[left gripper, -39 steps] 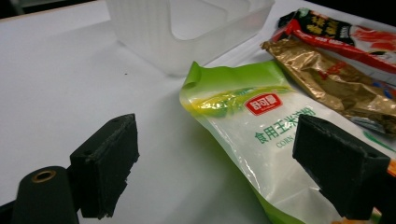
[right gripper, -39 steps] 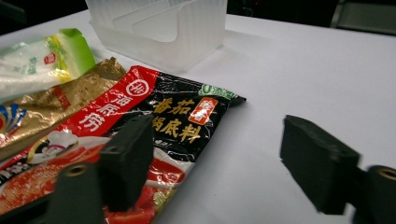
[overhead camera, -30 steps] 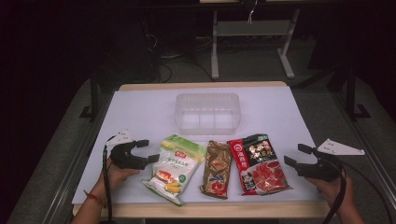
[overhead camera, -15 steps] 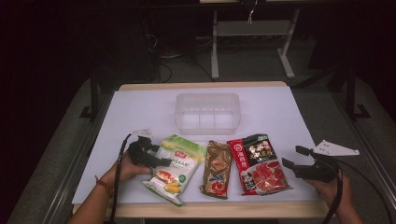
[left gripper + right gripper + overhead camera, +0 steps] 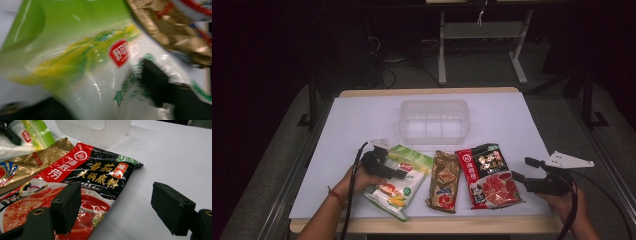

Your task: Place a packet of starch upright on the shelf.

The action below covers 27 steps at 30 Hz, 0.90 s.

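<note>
While the left gripper (image 5: pixel 398 174) has just been closing on the green-and-white bag (image 5: pixel 404 181), lift it flat toward the clear bin (image 5: pixel 434 120); right gripper (image 5: pixel 519 179) gapes idle

Front edge crowded, back half open

Three packets, green-white bag (image 5: pixel 399 180), gold pouch (image 5: pixel 444 180) and red-black packet (image 5: pixel 488 175), lie just beside one another; behind them only the clear tub (image 5: pixel 434 120) interrupts bare white table (image 5: pixel 362 120).

The left tongs (image 5: pixel 399 174) sit at the lower left of the high view, held in the left hand (image 5: pixel 357 177) with the forearm rising from the bottom edge; their jaws have just been closing. The right tongs (image 5: pixel 522 170) rest at the lower right, jaws spread wide, gripped by the right hand (image 5: pixel 562 200).
</note>
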Available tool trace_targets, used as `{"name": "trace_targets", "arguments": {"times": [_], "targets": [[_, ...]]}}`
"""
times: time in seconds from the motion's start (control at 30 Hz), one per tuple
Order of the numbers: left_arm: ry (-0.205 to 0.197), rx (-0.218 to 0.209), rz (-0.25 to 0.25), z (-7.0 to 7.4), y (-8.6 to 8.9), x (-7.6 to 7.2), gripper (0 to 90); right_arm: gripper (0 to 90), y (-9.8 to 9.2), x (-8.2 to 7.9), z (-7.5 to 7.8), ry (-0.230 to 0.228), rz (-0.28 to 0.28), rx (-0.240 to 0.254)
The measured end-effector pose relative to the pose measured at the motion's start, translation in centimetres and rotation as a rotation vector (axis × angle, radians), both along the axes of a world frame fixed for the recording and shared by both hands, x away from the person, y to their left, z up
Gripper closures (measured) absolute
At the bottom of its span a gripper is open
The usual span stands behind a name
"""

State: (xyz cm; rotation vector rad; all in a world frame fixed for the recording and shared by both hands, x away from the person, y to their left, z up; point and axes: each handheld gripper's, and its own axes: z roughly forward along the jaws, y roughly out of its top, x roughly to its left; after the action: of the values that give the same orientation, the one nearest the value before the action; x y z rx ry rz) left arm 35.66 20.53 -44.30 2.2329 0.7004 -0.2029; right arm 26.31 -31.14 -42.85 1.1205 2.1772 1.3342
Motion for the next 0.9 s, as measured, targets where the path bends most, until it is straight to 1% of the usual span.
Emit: {"name": "trace_targets", "arguments": {"times": [0.03,0.07,0.1,0.13,0.2,0.23,0.27,0.3,0.33,0.37,0.47,0.5,0.53,0.57,0.6,0.63,0.67,0.73,0.77,0.8,0.83,0.87,0.9], "targets": [[0.001,0.001,-0.010,0.1,0.0,0.1,61.5,25.3,0.0,0.1,-0.1,0.005,-0.006,-0.019],[0.001,0.001,-0.010,0.1,0.0,0.1,62.0,25.3,0.0,0.1,-0.1,0.005,-0.006,-0.019],[0.015,-0.003,-0.002,0.1,0.0,0.1,62.0,25.3,0.1,0.1,-0.1,0.006,-0.012,-0.032],[0.019,-0.010,0.001,0.0,0.0,0.1,68.0,25.6,0.1,0.2,-0.2,0.009,-0.019,-0.047],[0.009,-0.005,-0.007,0.2,0.1,0.2,68.5,26.3,0.2,0.2,-0.2,0.011,-0.014,-0.047],[0.008,-0.011,0.002,0.1,0.1,0.1,68.5,26.2,0.3,0.2,-0.3,0.013,-0.013,-0.054],[0.000,-0.013,0.001,0.1,0.1,0.0,68.5,26.2,0.3,0.2,-0.3,0.013,-0.013,-0.054],[-0.007,-0.013,0.004,0.1,0.1,-0.1,68.4,26.3,0.4,0.2,-0.3,0.009,-0.012,-0.065],[-0.005,-0.011,0.008,0.1,0.1,-0.1,68.4,26.3,0.4,0.2,-0.3,0.009,-0.012,-0.065],[0.002,-0.008,-0.003,0.1,0.1,0.0,69.5,26.2,0.4,0.2,-0.3,0.009,-0.012,-0.064],[0.017,-0.013,-0.007,0.1,0.1,0.0,70.4,26.2,0.4,0.2,-0.3,0.006,-0.014,-0.064],[0.011,-0.014,-0.019,0.1,0.1,0.0,72.9,26.2,0.3,0.1,-0.3,0.006,-0.018,-0.063],[0.013,-0.018,-0.022,0.2,0.1,0.0,77.9,26.2,0.2,0.1,-0.3,0.009,-0.021,-0.061],[0.009,-0.025,-0.024,0.2,0.2,0.0,77.9,26.2,0.2,0.1,-0.3,0.009,-0.021,-0.061],[0.008,-0.050,-0.023,0.2,0.4,-0.1,81.6,26.3,0.2,0.2,-0.3,0.011,-0.024,-0.059],[0.010,-0.063,-0.021,0.2,0.6,-0.1,83.1,26.3,0.2,0.2,-0.3,0.014,-0.024,-0.064],[0.010,-0.063,-0.021,0.2,0.6,-0.1,84.4,26.3,0.2,0.2,-0.3,0.014,-0.024,-0.064],[0.002,-0.078,-0.007,0.2,0.8,-0.1,85.2,26.2,0.2,0.1,-0.4,0.014,-0.026,-0.065],[-0.008,-0.080,0.004,0.3,0.9,-0.3,85.5,26.3,0.2,0.1,-0.3,0.012,-0.024,-0.064],[-0.035,-0.083,0.023,0.7,1.1,-0.6,86.4,27.9,0.2,0.1,-0.3,0.006,-0.023,-0.066],[-0.035,-0.083,0.023,0.7,1.1,-0.6,86.5,27.9,0.2,0.1,-0.3,0.006,-0.023,-0.066],[-0.052,-0.100,0.045,1.0,1.3,-0.7,86.5,29.1,0.2,0.0,-0.3,0.002,-0.022,-0.065],[-0.071,-0.125,0.075,1.5,1.7,-1.0,87.2,29.1,0.2,0.0,-0.2,-0.006,-0.025,-0.065]]}}
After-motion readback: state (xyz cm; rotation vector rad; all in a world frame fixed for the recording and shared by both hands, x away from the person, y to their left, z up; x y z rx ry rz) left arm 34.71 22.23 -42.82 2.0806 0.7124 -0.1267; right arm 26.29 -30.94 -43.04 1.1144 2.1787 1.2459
